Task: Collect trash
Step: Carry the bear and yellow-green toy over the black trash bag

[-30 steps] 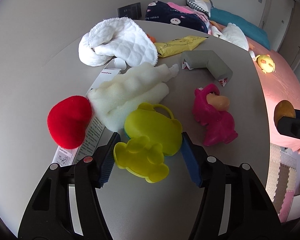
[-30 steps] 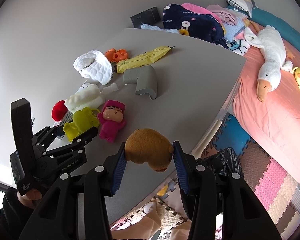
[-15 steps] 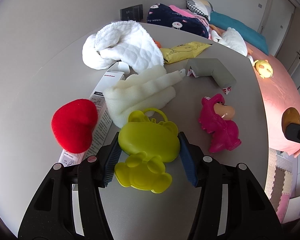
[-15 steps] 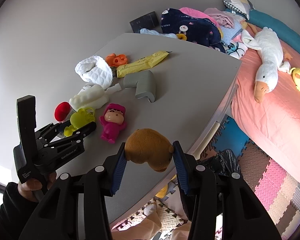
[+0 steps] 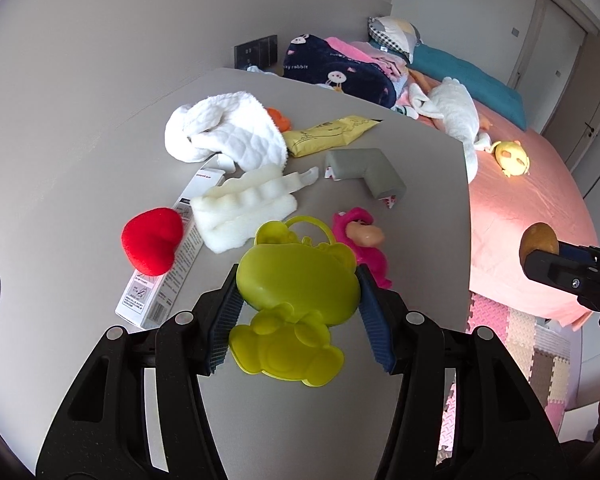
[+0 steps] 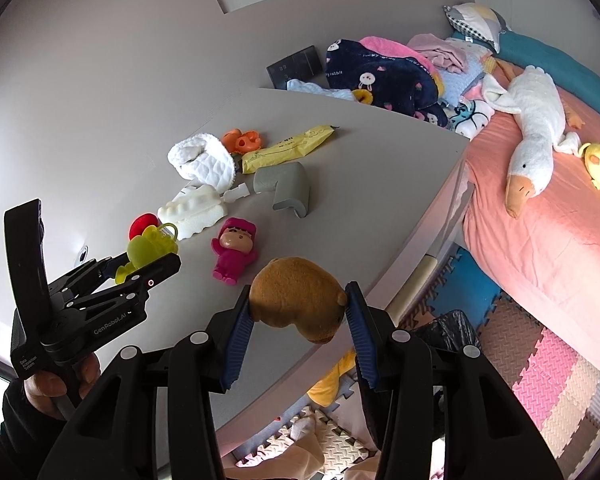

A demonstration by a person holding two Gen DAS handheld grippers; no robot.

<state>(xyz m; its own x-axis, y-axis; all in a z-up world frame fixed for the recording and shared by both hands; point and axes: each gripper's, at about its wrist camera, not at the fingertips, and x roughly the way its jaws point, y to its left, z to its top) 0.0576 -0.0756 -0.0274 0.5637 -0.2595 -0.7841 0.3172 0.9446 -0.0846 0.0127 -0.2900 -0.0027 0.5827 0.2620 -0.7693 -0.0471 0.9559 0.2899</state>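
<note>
My left gripper point(image 5: 298, 314) is shut on a yellow-green bear-shaped toy point(image 5: 296, 300) and holds it lifted above the grey table point(image 5: 412, 208). The toy also shows in the right wrist view point(image 6: 148, 250), in the left gripper point(image 6: 148, 266). My right gripper point(image 6: 298, 334) is shut on a brown plush toy point(image 6: 296, 298) over the table's near edge, above a black trash bag point(image 6: 450, 326) on the floor. Its tip and the plush point(image 5: 538, 240) show at the right of the left wrist view.
On the table lie a pink doll point(image 6: 234, 248), white foam point(image 6: 194, 214), a red heart point(image 5: 152, 240), a white box point(image 5: 168, 268), a white cloth point(image 6: 202, 158), a yellow packet point(image 6: 286, 148), a grey corner guard point(image 6: 286, 186) and an orange toy point(image 6: 242, 140). A pink bed point(image 6: 548, 216) stands right.
My left gripper closed on the yellow-green toy and raised it off the table. My right gripper has held the brown plush throughout and moved slightly up.
</note>
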